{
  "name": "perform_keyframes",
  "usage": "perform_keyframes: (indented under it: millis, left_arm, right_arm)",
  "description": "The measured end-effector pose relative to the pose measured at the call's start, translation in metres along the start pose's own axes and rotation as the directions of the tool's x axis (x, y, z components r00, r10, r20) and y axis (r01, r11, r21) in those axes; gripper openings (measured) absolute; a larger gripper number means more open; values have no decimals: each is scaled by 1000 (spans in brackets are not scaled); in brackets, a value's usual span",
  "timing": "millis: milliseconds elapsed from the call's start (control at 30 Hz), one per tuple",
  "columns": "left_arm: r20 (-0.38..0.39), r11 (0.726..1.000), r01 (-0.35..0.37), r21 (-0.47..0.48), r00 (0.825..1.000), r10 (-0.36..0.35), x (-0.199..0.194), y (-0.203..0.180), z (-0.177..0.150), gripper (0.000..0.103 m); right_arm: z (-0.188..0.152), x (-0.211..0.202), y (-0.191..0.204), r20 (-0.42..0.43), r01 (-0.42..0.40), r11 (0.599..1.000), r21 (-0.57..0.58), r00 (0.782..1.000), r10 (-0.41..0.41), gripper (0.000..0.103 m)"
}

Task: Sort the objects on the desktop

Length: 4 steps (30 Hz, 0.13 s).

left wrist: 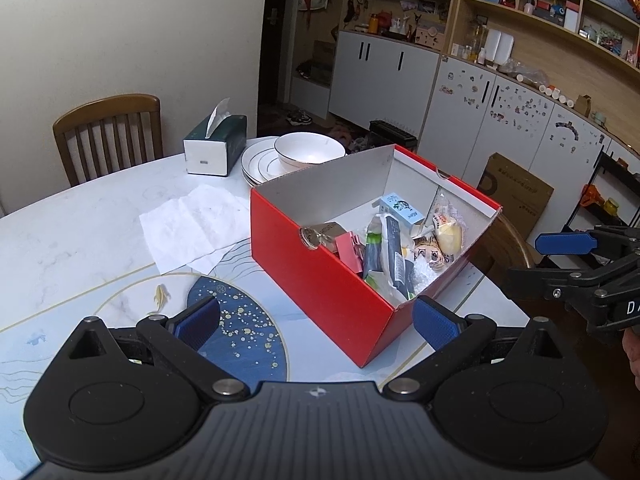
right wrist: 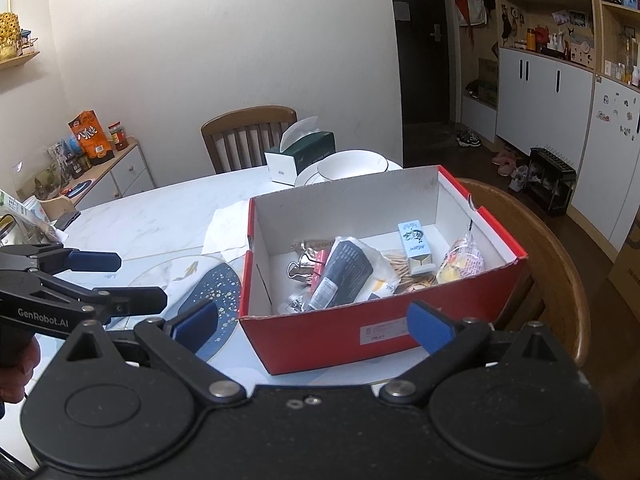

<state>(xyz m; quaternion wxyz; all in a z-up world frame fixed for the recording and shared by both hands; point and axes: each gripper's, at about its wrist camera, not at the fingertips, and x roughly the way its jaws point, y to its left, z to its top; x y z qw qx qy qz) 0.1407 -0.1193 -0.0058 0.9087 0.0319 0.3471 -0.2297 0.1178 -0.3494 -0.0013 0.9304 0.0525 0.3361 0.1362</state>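
White marble desk (left wrist: 80, 236) with a blue fan motif, in a dining room with cabinets and shelves behind. At centre, an open red box (left wrist: 320, 280), lidless, holding the sorted bits: pink clip (left wrist: 350, 246), dark packet (right wrist: 346, 268), small blue carton (right wrist: 416, 246), wrapped bun (right wrist: 460, 264), tiger toy (left wrist: 434, 256). At 11 o'clock from the box, seen from the left wrist, a crumpled tissue (left wrist: 192, 224) lying flat on the desk; beyond it a tissue box (left wrist: 216, 148), and just beside that, stacked plates (left wrist: 260, 164) with a bowl (left wrist: 310, 150) on top. Wooden chair (left wrist: 112, 136) at 10 o'clock, tucked against the desk edge. Left claw (left wrist: 316, 322) spread wide, empty, blue pads either side of the box's near corner, not touching. Right claw (right wrist: 312, 320) likewise wide and empty, hovering just short of the box's near wall; seen from the left wrist at 3 o'clock, fingers parted.
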Motion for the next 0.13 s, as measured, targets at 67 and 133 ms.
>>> perform_keyframes:
  millis: [67, 133]
  left_arm:
    - [1, 1000, -3, 2, 1000, 3, -1, 1, 0, 103]
    - [3, 1000, -6, 0, 1000, 6, -2, 3, -1, 103]
  right_arm:
    - [0, 0, 1, -2, 0, 1000, -1, 1000, 0, 101]
    - [0, 1, 2, -4, 1, 1000, 0, 1000, -1, 101]
